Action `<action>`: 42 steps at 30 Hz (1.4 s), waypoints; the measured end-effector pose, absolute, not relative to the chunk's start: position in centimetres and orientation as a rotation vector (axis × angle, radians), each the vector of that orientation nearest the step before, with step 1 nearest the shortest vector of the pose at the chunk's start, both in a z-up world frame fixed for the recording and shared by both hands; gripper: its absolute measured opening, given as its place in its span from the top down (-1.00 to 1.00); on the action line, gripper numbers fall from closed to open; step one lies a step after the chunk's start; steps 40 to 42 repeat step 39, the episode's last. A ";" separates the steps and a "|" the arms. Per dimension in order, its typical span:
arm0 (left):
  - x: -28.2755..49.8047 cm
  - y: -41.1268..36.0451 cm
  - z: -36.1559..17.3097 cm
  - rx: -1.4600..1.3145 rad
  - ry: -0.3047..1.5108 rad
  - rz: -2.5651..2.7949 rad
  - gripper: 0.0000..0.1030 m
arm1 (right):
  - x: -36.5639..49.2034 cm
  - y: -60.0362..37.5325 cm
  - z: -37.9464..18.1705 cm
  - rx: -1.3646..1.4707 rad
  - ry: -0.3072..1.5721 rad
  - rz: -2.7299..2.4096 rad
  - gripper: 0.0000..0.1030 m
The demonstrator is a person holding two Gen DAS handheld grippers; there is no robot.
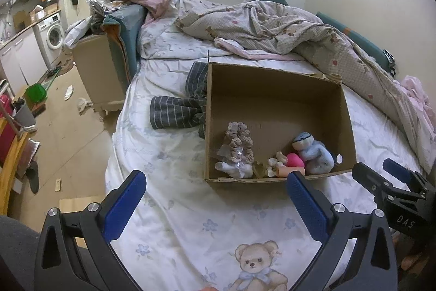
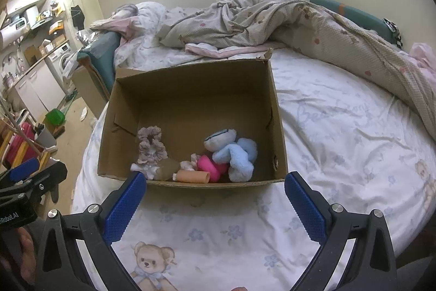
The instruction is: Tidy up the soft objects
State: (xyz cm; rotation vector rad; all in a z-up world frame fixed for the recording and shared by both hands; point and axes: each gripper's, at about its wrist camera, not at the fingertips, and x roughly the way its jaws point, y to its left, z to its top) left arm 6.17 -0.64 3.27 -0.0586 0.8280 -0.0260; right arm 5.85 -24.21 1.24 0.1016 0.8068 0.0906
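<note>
On a bear-print bedsheet (image 2: 340, 127), a cardboard box (image 2: 280, 143) holds a blue plush toy (image 2: 239, 154) and scrunchies (image 2: 150, 146) along its near wall. A striped garment (image 1: 177, 111) lies against the box's left side. Before the box, the left gripper (image 1: 215, 190) and right gripper (image 2: 215, 187) both hover spread wide, holding nothing.

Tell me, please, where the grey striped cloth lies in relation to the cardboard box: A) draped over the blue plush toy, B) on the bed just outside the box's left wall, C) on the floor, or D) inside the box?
B: in the left wrist view the grey striped cloth lies on the bed sheet against the outer left wall of the cardboard box, not inside it.
</note>
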 end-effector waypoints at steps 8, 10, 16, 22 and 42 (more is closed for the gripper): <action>6.2 -0.8 3.4 -0.049 0.820 -0.030 -1.00 | 5.9 -24.2 1.4 0.093 0.807 0.092 -1.00; 6.3 -0.8 3.4 -0.048 0.820 -0.030 -1.00 | 5.9 -24.2 1.4 0.092 0.807 0.092 -1.00; 6.2 -0.7 3.3 -0.055 0.820 -0.025 -1.00 | 5.9 -24.2 1.3 0.084 0.807 0.086 -1.00; 6.2 -0.7 3.3 -0.052 0.816 -0.027 -1.00 | 5.9 -24.2 1.3 0.084 0.806 0.087 -1.00; 6.0 -0.6 3.0 -0.056 0.821 -0.034 -1.00 | 5.9 -24.0 1.3 0.083 0.805 0.088 -1.00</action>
